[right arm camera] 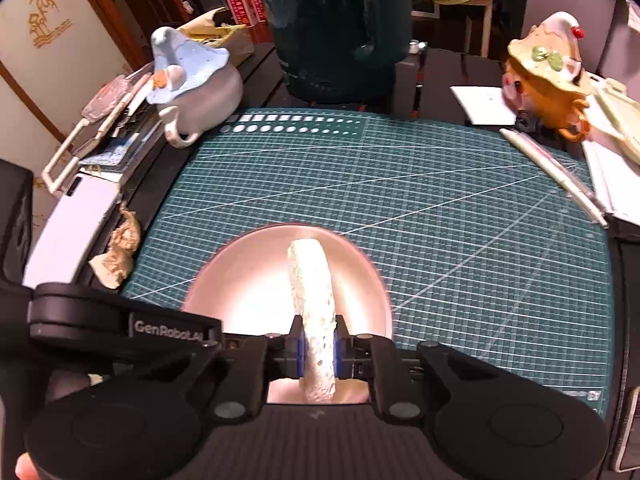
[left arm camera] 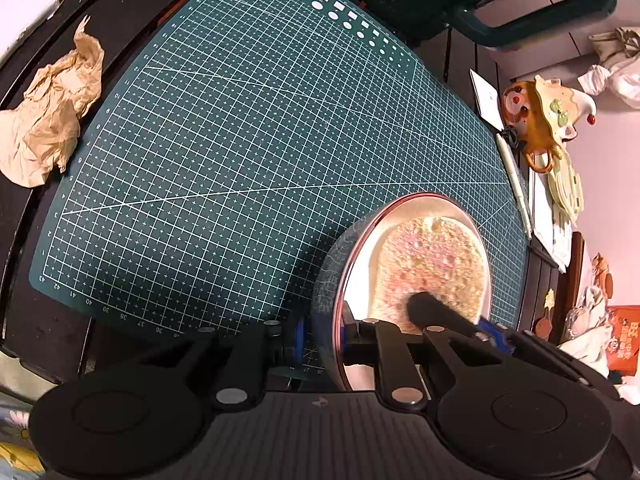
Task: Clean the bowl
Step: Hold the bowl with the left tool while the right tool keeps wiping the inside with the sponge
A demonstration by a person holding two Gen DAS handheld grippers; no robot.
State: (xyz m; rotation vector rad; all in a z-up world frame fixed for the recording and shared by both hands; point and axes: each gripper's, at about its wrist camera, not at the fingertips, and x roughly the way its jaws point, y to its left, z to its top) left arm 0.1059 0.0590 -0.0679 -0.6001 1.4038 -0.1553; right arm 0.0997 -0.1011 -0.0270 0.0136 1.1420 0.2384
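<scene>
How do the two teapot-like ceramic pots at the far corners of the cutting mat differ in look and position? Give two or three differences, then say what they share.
1. Colour: the blue-grey pot is pale blue and grey; the orange pot is orange with a cream lid.
2. Place: the blue-grey pot stands off the green mat's far left corner; the orange pot off its far right.
3. Trim: the orange pot's lid carries a red bead; the blue-grey pot shows none.

Both have curled handles and hat-like lids.
</scene>
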